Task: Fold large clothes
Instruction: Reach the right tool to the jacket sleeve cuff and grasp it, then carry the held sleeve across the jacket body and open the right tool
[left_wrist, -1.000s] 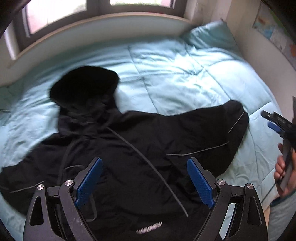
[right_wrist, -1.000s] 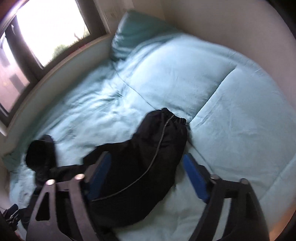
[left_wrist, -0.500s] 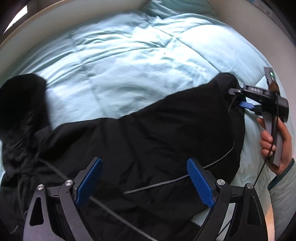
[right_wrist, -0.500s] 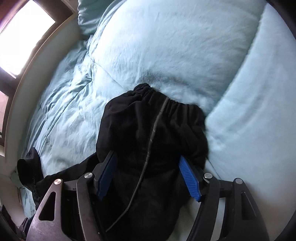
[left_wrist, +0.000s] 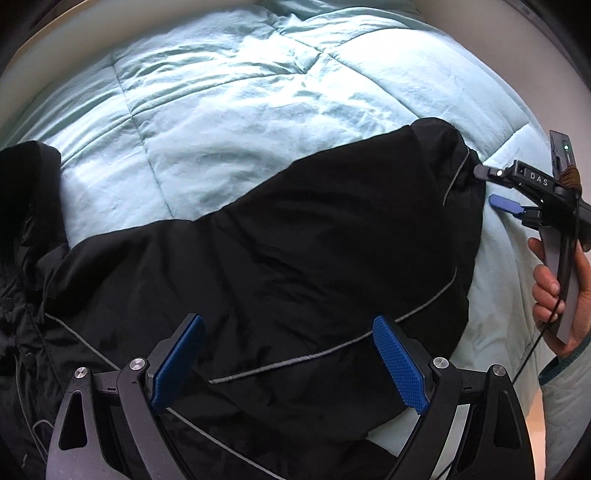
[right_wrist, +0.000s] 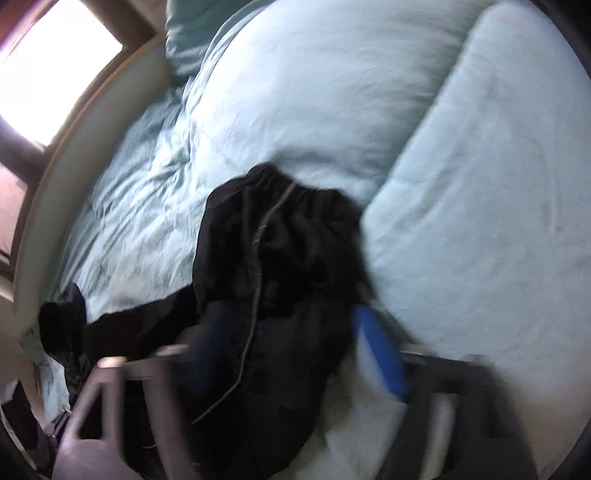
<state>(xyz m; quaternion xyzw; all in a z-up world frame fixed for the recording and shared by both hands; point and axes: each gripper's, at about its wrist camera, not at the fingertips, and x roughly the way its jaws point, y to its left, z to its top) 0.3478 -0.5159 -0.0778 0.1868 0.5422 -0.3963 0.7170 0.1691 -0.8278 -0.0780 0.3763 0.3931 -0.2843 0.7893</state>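
A black hooded jacket (left_wrist: 280, 236) with thin grey piping lies spread on a pale teal duvet (left_wrist: 229, 96). My left gripper (left_wrist: 291, 363) hovers over the jacket's body near the right sleeve, its blue pads (left_wrist: 400, 369) wide apart with nothing between them. A hand (left_wrist: 554, 291) holds my right gripper (left_wrist: 493, 188) at the sleeve's cuff (left_wrist: 458, 158). The right wrist view is blurred. There the right gripper (right_wrist: 295, 343) straddles the sleeve (right_wrist: 280, 258) below its elastic cuff (right_wrist: 295, 188). Its jaws are opening and do not press the cloth.
The hood (left_wrist: 26, 192) lies bunched at the left. A bright window (right_wrist: 55, 70) and a pale ledge (right_wrist: 85, 140) run along the bed's far side, with a teal pillow (right_wrist: 195, 33) in the corner. The bed's near edge shows at lower right (left_wrist: 532, 417).
Both grippers have come down closer to the jacket. The left view has swung from the chest toward the right sleeve. The right gripper now straddles the sleeve, its jaws wider than half a second ago.
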